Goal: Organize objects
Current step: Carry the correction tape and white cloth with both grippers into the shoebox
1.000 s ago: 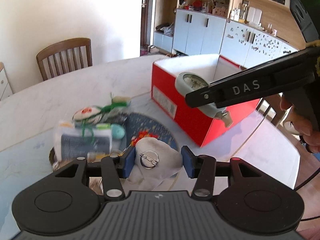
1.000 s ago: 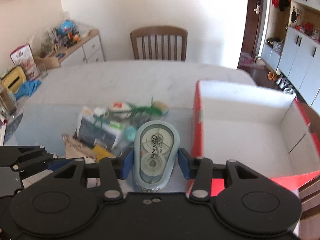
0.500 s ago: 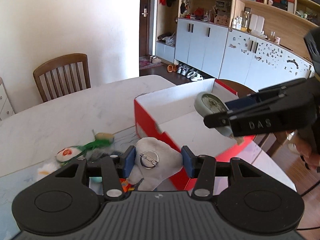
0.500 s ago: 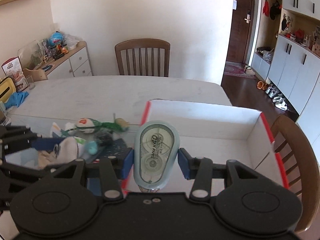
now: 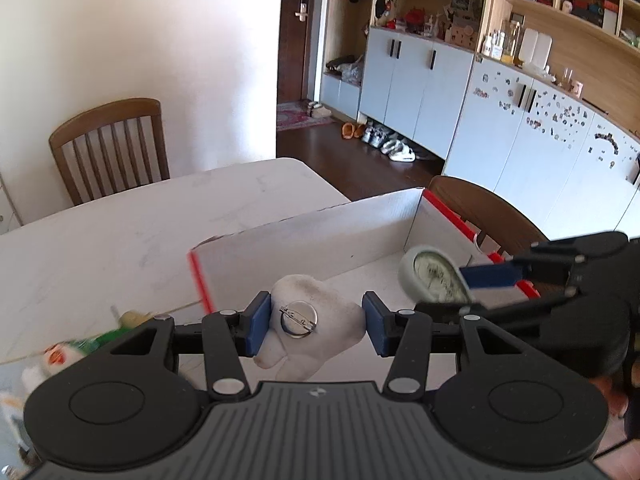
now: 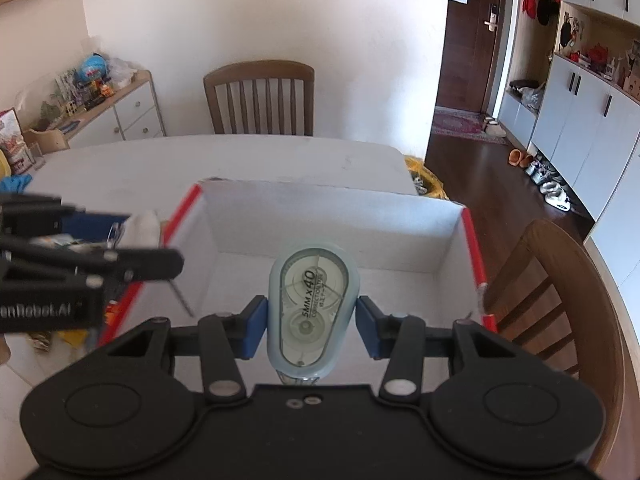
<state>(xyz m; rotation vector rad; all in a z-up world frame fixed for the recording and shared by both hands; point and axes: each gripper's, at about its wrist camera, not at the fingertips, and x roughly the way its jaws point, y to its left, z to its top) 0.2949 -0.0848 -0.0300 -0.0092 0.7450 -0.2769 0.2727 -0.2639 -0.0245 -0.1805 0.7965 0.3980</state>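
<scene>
The red box (image 6: 476,252) with its white inside is the landmark, and its floor looks bare in both views, so nothing visible has gone in yet. 2 items are on their way. The correction tape dispenser (image 6: 313,308), pale blue and marked 5MM x 40, hangs over the box's open interior, near its front edge, clamped between the blue pads of the right gripper (image 6: 312,326). The soft white plush piece (image 5: 316,324), with a round metal pin-back on its face, hangs above the box's left wall, just at the red corner, pinched by the left gripper (image 5: 316,322).

Judged from this, the task is early: both carried items need releasing into the box, and a cluster of leftover items (image 5: 80,346), blurred green and white things, lies on the marble table (image 5: 120,232) to the left of the box, waiting to be collected.

Both grippers tilt forward and downward toward the box. The right one sits squarely over the box interior; the left one comes in from the box's left side, its tips at about rim height as seen from the right wrist. A wooden chair (image 6: 556,288) stands just beyond the box's right wall.
</scene>
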